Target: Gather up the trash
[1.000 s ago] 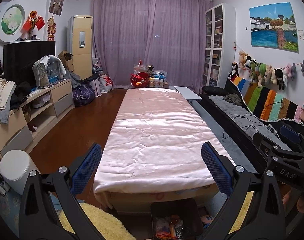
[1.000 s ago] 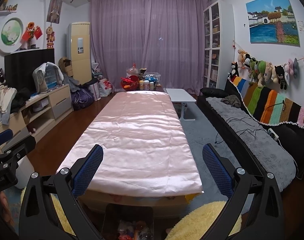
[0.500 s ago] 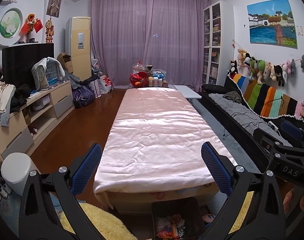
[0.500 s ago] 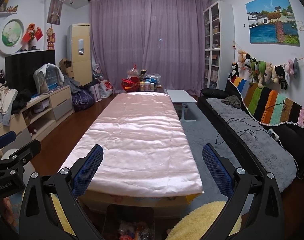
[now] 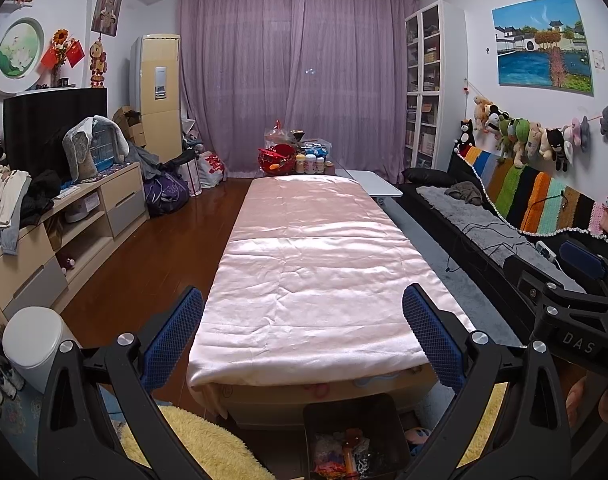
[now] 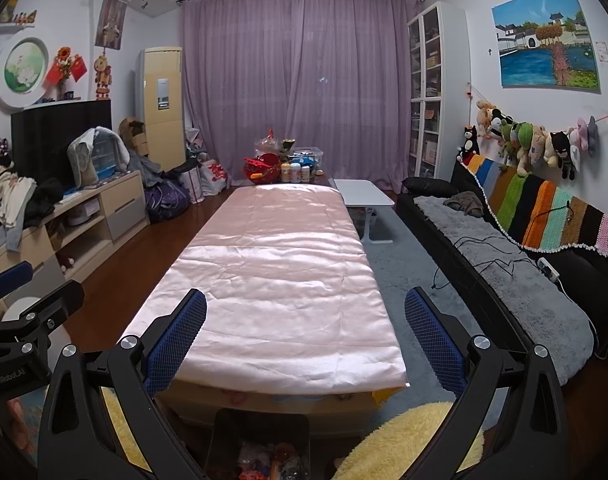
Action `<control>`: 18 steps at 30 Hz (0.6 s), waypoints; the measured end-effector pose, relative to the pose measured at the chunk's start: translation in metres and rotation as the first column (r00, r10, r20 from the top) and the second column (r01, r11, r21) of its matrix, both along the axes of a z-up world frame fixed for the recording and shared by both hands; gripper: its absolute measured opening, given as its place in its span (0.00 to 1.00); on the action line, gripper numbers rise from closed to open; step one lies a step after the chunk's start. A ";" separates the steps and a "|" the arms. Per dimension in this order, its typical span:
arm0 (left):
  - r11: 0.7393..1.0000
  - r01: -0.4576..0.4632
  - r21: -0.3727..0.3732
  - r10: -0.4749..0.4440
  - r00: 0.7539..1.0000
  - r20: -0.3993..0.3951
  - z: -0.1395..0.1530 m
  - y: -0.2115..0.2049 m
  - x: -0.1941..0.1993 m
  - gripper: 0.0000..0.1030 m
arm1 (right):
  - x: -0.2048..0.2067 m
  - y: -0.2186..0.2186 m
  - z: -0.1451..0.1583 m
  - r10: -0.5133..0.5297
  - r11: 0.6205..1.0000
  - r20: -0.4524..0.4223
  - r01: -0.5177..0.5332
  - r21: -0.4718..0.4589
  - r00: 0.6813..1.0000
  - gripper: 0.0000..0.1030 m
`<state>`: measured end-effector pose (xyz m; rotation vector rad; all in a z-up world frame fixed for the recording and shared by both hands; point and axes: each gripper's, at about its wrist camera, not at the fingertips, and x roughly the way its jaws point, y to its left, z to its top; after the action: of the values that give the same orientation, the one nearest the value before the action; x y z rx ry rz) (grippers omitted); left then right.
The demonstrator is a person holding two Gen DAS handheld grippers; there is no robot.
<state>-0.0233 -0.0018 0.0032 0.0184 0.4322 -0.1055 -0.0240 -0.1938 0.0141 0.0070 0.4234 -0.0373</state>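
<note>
My left gripper (image 5: 303, 336) is open and empty, held above the near end of a long table covered with a pink satin cloth (image 5: 315, 264). My right gripper (image 6: 305, 336) is open and empty, over the same cloth (image 6: 272, 272). A dark bin with colourful trash (image 5: 353, 440) stands on the floor below the table's near end; it also shows in the right wrist view (image 6: 264, 446). No loose trash shows on the cloth. Each gripper shows at the edge of the other's view.
Bottles and a red basket (image 5: 296, 160) crowd the table's far end. A white cylindrical bin (image 5: 34, 340) stands on the left floor. A black sofa with grey throw (image 6: 503, 264) runs along the right, a low cabinet (image 5: 84, 216) along the left. Yellow fluffy rug (image 6: 403, 440) below.
Both views have tilted slightly upward and drifted a little. Both grippers stay open and empty.
</note>
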 end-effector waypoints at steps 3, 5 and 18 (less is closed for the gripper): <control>1.000 0.000 -0.001 0.000 1.000 0.000 0.000 0.000 0.000 0.92 | 0.000 0.000 0.000 0.000 1.000 0.000 0.000 0.000 1.000 0.97; 1.000 -0.001 -0.001 0.001 1.000 0.000 0.000 0.000 0.000 0.92 | 0.001 0.000 0.000 0.002 1.000 -0.001 -0.002 0.002 1.000 0.97; 1.000 0.001 0.000 -0.001 1.000 0.000 -0.001 0.000 0.000 0.92 | 0.000 0.002 0.000 0.005 1.000 -0.002 -0.005 0.003 1.000 0.97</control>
<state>-0.0231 -0.0019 0.0027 0.0181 0.4320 -0.1061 -0.0237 -0.1914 0.0144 0.0090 0.4252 -0.0313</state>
